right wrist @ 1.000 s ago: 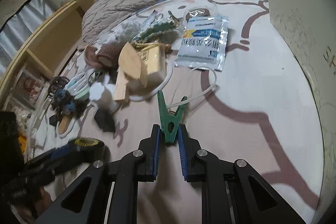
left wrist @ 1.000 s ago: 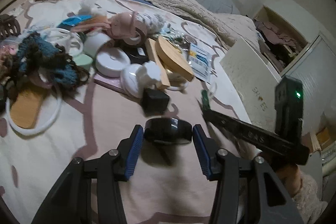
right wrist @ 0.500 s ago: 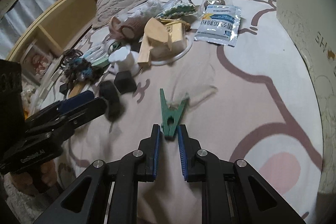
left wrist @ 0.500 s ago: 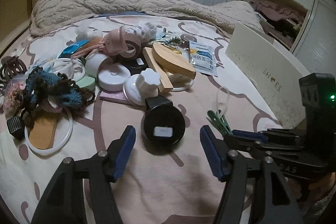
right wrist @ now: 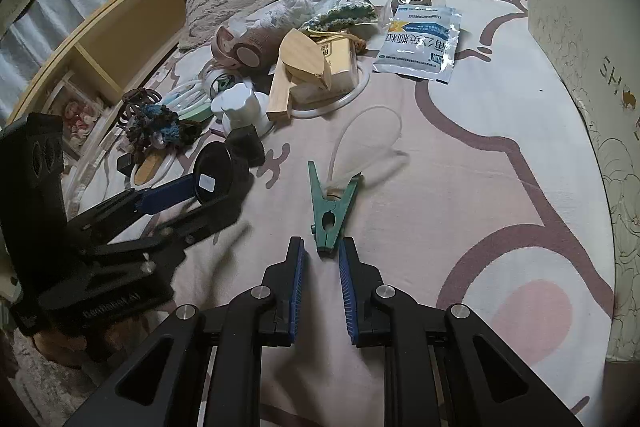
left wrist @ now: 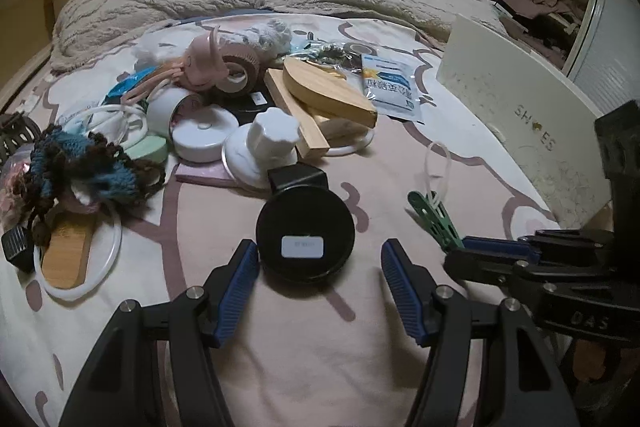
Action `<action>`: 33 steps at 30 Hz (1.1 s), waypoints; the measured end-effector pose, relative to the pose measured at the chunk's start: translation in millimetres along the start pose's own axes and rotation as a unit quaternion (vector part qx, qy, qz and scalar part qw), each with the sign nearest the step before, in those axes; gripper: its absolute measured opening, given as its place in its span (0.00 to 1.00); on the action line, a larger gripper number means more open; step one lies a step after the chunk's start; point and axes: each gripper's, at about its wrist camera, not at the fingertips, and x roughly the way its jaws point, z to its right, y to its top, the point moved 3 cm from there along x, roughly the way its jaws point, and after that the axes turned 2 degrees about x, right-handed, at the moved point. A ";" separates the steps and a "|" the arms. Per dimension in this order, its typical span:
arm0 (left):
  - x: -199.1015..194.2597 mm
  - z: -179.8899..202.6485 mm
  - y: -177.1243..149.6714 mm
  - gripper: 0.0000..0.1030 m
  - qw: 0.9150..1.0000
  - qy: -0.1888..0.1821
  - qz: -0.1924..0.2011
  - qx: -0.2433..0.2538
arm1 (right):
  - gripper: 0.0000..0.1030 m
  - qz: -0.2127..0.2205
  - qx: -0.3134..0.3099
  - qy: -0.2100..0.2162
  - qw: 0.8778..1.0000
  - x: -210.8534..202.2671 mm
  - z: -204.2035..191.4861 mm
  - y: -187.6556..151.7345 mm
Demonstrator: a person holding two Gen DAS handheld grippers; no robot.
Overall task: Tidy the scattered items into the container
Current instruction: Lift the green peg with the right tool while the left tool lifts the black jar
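Note:
A round black disc (left wrist: 305, 238) with a white label lies on the bed sheet, just ahead of my open left gripper (left wrist: 320, 259); it also shows in the right wrist view (right wrist: 212, 175). A green clothes peg (right wrist: 331, 207) with a clear loop lies on the sheet in front of my right gripper (right wrist: 321, 258), whose fingers stand open and apart from it. The peg also shows in the left wrist view (left wrist: 434, 219). The white box marked SHOES (left wrist: 520, 115) stands at the right.
A heap of items sits behind: wooden pieces (left wrist: 320, 99), white round cases (left wrist: 206, 139), a tape roll (left wrist: 236, 73), a knitted blue-brown bundle (left wrist: 80, 171), a sachet (left wrist: 390, 89), a white ring (left wrist: 80, 267). Blanket and pillows lie beyond. A wooden shelf (right wrist: 120, 39) stands left.
My left gripper has opened and let go of the black disc, which now lies flat. My right gripper has opened, released the green peg and pulled back a little.

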 end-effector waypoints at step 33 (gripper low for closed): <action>7.0 -9.1 1.3 0.49 0.999 0.016 -0.001 -0.028 | 0.62 0.056 -0.014 -0.034 0.998 -1.4 1.3 22.1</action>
